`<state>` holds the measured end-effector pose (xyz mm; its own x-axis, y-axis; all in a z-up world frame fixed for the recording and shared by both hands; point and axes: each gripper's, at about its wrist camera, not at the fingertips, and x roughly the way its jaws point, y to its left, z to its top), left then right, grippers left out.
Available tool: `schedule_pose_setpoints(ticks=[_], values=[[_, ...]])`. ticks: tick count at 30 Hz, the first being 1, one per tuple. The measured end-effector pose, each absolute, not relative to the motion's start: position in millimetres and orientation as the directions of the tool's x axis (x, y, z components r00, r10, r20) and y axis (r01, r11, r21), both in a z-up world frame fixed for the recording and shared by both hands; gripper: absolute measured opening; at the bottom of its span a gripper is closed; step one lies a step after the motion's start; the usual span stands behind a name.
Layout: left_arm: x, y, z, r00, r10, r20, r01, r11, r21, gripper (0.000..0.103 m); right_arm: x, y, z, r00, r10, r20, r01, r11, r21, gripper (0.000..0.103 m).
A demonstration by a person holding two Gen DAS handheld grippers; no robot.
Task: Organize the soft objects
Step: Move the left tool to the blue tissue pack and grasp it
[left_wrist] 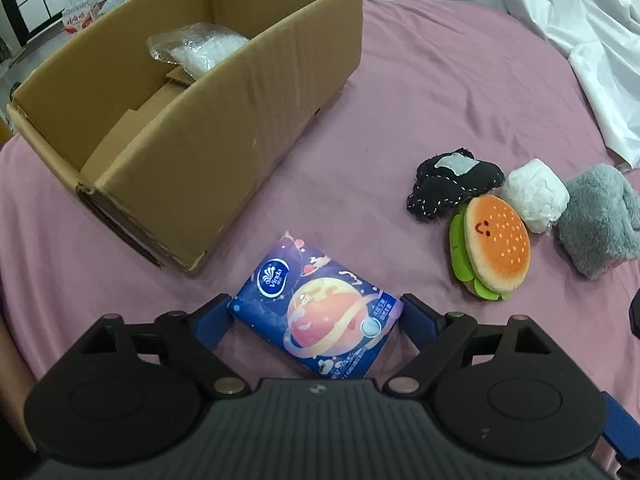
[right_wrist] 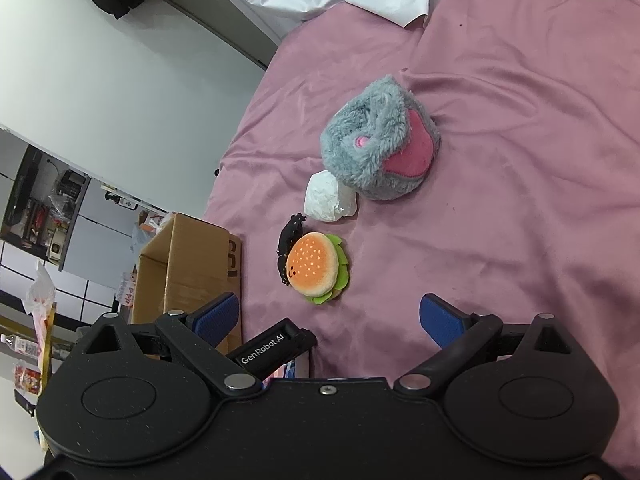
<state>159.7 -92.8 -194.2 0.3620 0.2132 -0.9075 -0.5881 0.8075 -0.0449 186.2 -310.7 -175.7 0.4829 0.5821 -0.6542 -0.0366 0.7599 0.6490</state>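
Four soft items sit in a cluster on the pink sheet (left_wrist: 420,92) w/ a fifth, the tissue pack (left_wrist: 316,312), apart from them. Left tool (left_wrist: 316,316) has its blue fingers (left_wrist: 214,322) set either side of the tissue pack, pads at or v. near the pack's edges; can't tell if they're actually squeezing it. Pack lies flat on the sheet, just beside the near corner of the cardboard box (left_wrist: 224,152). Box is open-topped, w/ a clear plastic bag of white stuff (left_wrist: 200,50) inside at the far end.

Cluster, right of the pack in the left wrist view: black stitched plush (left_wrist: 452,184), burger plush (left_wrist: 492,246) leaning on edge against it, white wrapped bundle (left_wrist: 536,196) touching the burger, grey furry plush (left_wrist: 600,220) touching the bundle. White plastic sheet (left_wrist: 580,40) lies at the far right of the bed.

Right tool (right_wrist: 330,320) hangs above the sheet w/ jaws wide apart, nothing between them. Ahead of it: burger plush (right_wrist: 314,264), black plush (right_wrist: 290,236) tucked behind it, white bundle (right_wrist: 330,196), then grey plush (right_wrist: 380,140) showing a pink patch. Cardboard box (right_wrist: 188,264) is at left of that view, near the left finger.
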Motion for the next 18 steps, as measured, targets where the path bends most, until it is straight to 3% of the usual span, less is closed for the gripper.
schedule_pose_setpoints(ticks=[13,18], values=[[150,-88,-171,0.42,0.195,-0.887,-0.595,0.797,-0.107,0.086,190,-302,-177,0.488,0.573,-0.658,-0.051,0.772,0.634,0.096],[150,-85,-159,0.448,0.175,-0.877,-0.603,0.783,-0.152,0.086,192,-302,-176,0.511,0.577,-0.637,-0.055,0.762,0.646,0.088]])
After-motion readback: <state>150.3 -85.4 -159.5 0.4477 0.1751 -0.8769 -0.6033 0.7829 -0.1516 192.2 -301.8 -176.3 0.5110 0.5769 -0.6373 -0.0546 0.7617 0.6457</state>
